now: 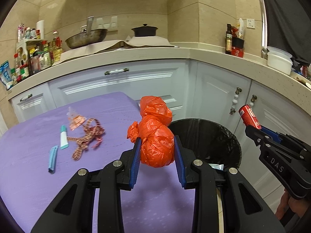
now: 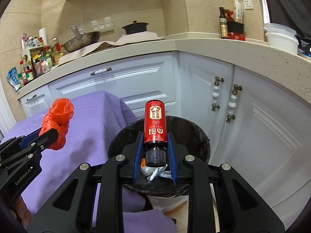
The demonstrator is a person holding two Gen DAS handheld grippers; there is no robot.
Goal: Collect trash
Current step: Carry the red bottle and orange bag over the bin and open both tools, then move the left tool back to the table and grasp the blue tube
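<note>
My left gripper (image 1: pixel 157 141) is shut on a knotted orange plastic bag (image 1: pixel 155 134) and holds it above the right edge of the purple-covered table (image 1: pixel 38 174), beside the black-lined trash bin (image 1: pixel 210 137). The bag also shows in the right wrist view (image 2: pixel 58 120). My right gripper (image 2: pixel 155 137) is shut on a red bottle (image 2: pixel 155 122) with a black cap, held over the bin (image 2: pixel 194 136). The bottle also shows in the left wrist view (image 1: pixel 249 116). Wrappers lie inside the bin.
On the table lie a checked ribbon (image 1: pixel 87 137), a crumpled wrapper (image 1: pixel 75 119), a teal-and-white tube (image 1: pixel 63 136) and a blue wrapper (image 1: pixel 52 159). White cabinets (image 1: pixel 136 81) and a cluttered counter (image 1: pixel 175 51) stand behind.
</note>
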